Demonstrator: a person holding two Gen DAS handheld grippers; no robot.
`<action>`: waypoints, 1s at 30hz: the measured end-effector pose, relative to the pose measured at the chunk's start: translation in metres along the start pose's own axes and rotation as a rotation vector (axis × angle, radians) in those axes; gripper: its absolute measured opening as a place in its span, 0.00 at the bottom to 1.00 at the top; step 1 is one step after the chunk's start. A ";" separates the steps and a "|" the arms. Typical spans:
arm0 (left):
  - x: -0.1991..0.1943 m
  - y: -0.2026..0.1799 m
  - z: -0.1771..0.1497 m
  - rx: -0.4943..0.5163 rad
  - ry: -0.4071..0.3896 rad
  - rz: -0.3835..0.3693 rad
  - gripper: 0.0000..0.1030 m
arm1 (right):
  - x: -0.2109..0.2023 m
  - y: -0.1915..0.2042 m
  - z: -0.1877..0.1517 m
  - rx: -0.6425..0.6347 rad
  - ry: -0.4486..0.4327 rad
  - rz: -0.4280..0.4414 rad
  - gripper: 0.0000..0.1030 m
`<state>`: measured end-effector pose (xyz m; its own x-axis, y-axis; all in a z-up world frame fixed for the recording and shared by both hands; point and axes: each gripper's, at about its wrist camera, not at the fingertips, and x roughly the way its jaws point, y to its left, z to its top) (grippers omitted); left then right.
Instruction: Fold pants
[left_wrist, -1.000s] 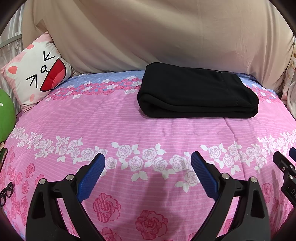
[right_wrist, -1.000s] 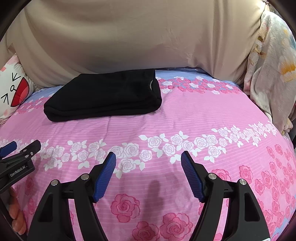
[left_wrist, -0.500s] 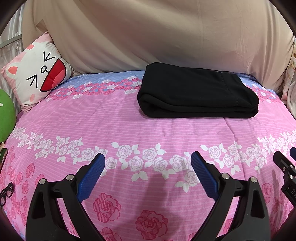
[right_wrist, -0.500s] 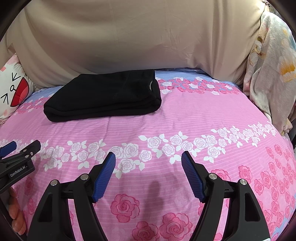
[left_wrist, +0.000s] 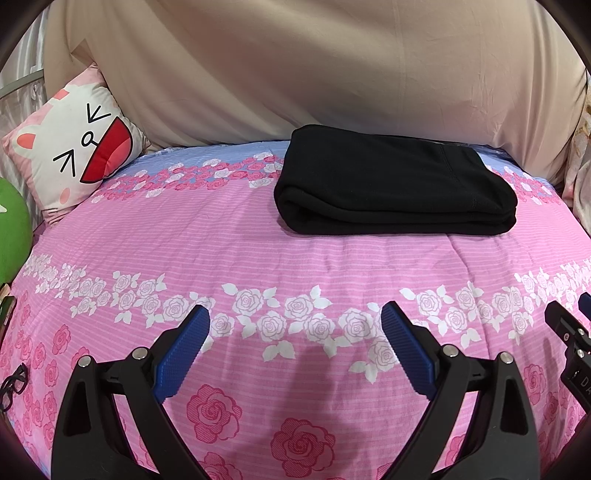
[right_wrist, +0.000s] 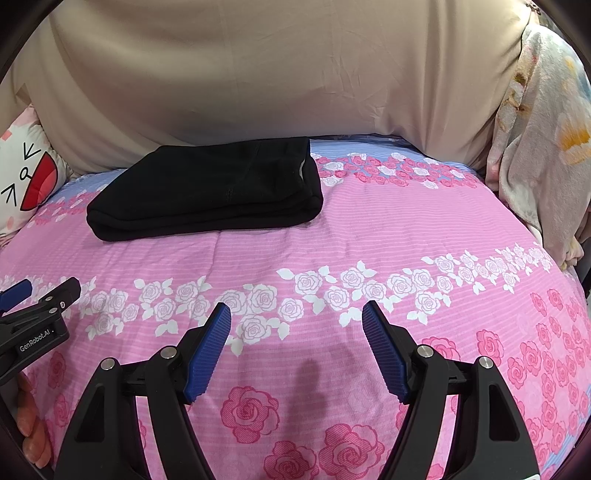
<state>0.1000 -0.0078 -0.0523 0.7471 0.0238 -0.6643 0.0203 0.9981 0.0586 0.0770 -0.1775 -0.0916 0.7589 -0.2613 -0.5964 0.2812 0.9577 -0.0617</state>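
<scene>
Black pants (left_wrist: 391, 184) lie folded into a thick rectangle at the far side of the pink rose-print bedspread (left_wrist: 258, 251); the right wrist view has the same pants (right_wrist: 207, 192) at the back left. My left gripper (left_wrist: 295, 317) hovers open over the near part of the bed, well short of the pants, nothing between its blue pads. My right gripper (right_wrist: 296, 314) is open too, empty, over the bedspread (right_wrist: 388, 229) to the right of the pants. Each gripper shows at the edge of the other's view.
A beige cloth (left_wrist: 295, 66) hangs behind the bed. A cat-face pillow (left_wrist: 74, 147) and a green cushion (left_wrist: 11, 229) sit at the left. A flowered fabric (right_wrist: 546, 140) drapes at the right. Black eyeglasses (left_wrist: 13, 384) lie near the left edge. A hand (right_wrist: 29, 417) holds the left gripper.
</scene>
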 end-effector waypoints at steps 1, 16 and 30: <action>0.000 0.000 0.000 0.000 0.000 0.001 0.89 | 0.000 0.000 0.000 0.000 0.000 -0.001 0.70; -0.004 -0.002 0.001 0.018 -0.017 0.010 0.89 | 0.000 -0.001 0.001 -0.018 -0.002 -0.001 0.72; -0.013 -0.003 0.001 0.013 -0.067 -0.035 0.89 | 0.000 0.000 0.000 -0.022 0.000 0.002 0.72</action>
<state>0.0907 -0.0108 -0.0432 0.7886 -0.0153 -0.6147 0.0555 0.9974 0.0464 0.0773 -0.1777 -0.0917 0.7595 -0.2596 -0.5965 0.2666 0.9606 -0.0786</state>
